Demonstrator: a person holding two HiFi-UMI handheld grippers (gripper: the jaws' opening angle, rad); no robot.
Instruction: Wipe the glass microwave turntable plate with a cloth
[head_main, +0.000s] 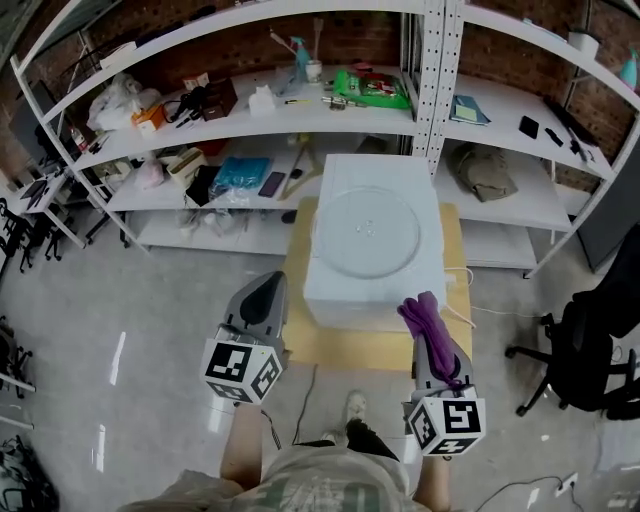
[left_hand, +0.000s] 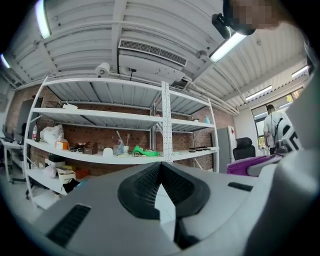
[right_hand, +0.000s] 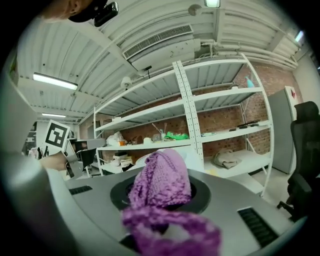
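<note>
The round glass turntable plate (head_main: 366, 233) lies flat on top of a white microwave (head_main: 345, 300) in the head view. A purple knitted cloth (head_main: 430, 328) is clamped in my right gripper (head_main: 423, 318), which hovers just in front of the microwave's right front corner. In the right gripper view the purple cloth (right_hand: 162, 184) bulges out between the jaws and drapes over the gripper. My left gripper (head_main: 272, 290) is shut and empty, held to the left of the microwave; its jaws meet at a point (left_hand: 161, 176).
The microwave stands on a low wooden table (head_main: 376, 348). White shelving (head_main: 430, 110) loaded with clutter runs behind it. A black office chair (head_main: 592, 350) stands at the right. The person's legs and a shoe (head_main: 356, 405) are below the grippers.
</note>
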